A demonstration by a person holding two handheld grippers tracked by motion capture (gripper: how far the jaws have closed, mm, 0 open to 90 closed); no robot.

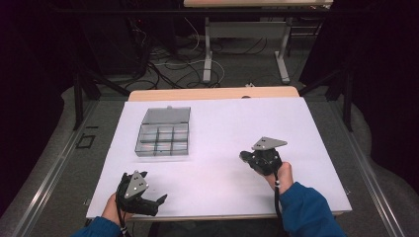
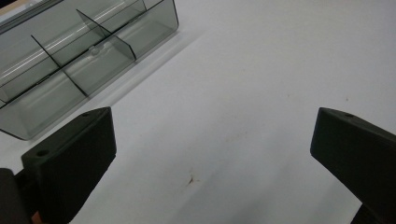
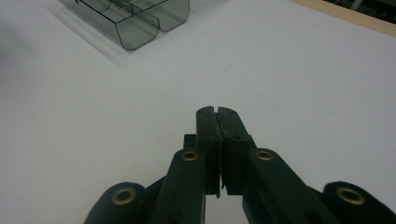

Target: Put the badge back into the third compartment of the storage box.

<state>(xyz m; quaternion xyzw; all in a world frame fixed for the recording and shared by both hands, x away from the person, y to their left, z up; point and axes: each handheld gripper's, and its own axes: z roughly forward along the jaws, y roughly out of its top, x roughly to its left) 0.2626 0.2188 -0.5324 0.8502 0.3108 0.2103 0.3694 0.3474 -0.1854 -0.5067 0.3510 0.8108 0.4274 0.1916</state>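
My left gripper (image 1: 149, 193) sits at the near left edge of the white table (image 1: 222, 133), jaws spread wide, empty. My right gripper (image 1: 245, 156), farther right, is clenched on nothing. The clear compartment box (image 1: 163, 132) lies far left.

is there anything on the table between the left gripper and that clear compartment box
Nothing visible stands in the way. The left gripper is at the near edge of the white table, jaws wide open, and the compartment box lies farther back with its lid open. The left gripper view shows bare table between them.
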